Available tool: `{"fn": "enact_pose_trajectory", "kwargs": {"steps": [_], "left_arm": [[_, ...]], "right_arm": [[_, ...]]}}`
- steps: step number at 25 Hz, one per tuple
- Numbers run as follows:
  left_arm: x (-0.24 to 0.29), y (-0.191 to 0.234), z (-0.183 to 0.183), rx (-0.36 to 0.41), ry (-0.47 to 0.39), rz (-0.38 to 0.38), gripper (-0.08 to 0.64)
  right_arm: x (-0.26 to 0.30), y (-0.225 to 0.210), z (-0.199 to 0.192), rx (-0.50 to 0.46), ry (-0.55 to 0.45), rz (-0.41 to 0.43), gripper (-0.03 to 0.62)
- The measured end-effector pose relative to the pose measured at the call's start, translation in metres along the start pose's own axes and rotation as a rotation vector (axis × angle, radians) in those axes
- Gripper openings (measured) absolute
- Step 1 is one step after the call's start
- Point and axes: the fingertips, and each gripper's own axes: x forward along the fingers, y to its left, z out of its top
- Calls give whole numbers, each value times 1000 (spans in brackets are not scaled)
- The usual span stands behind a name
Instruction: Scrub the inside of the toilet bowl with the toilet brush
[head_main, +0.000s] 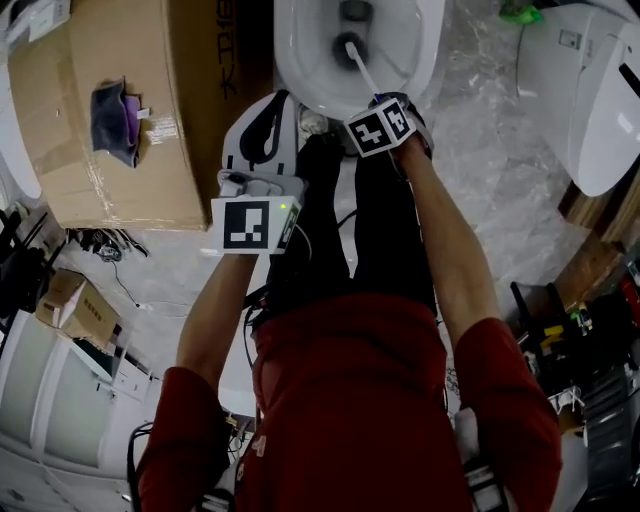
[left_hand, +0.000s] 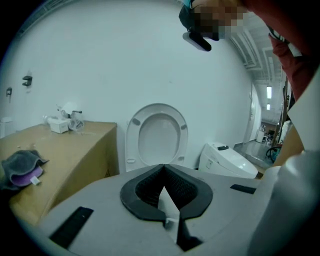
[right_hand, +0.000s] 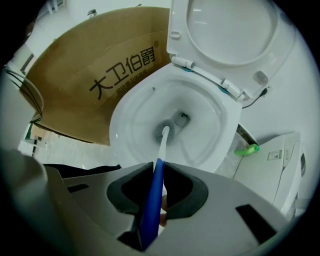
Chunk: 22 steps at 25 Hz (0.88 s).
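Dim, bluish light — fisheye-bent edges, dark vignetted corners, soft focus.

Far half of the toilet bowl (head_main: 300, 70) is cut off by the head view's top edge. Green object (right_hand: 246, 149) (beside the bowl) is too small to identify.

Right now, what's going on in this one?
A person stands over the toilet bowl with a gripper in each hand. The right gripper is shut on the blue handle of the toilet brush, whose bristle head sits at the bottom of the bowl, by the drain. The left gripper is shut on nothing and held back from the bowl, pointing toward the raised lid.
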Motion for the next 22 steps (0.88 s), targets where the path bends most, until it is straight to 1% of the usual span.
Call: {"fn": "enact_pose_trajectory", "kwargs": {"steps": [3,5,10,14,17,20,22], "left_arm": [[-8,4,27,14,-26,18,12],[-13,10,43,13,-44,44,12],[-28,20,77,3,-83,95,12],[-39,28,97,4,-104,114,12],[-46,33,111,-4,-121,132,12],[-54,35,128,-13,-148,140,12],[-60,35,141,-20,-163,143,12]], "right_arm": [[-22,1,-14,104,23,52,61],[-36,-1,-21,160,39,75,61],[-77,-8,-20,234,11,90,61],[-116,-13,-7,253,-52,77,61],[-150,-19,-2,267,-92,42,61],[-190,-26,15,257,-212,17,61],[-223,-29,18,266,-269,-10,61]]}}
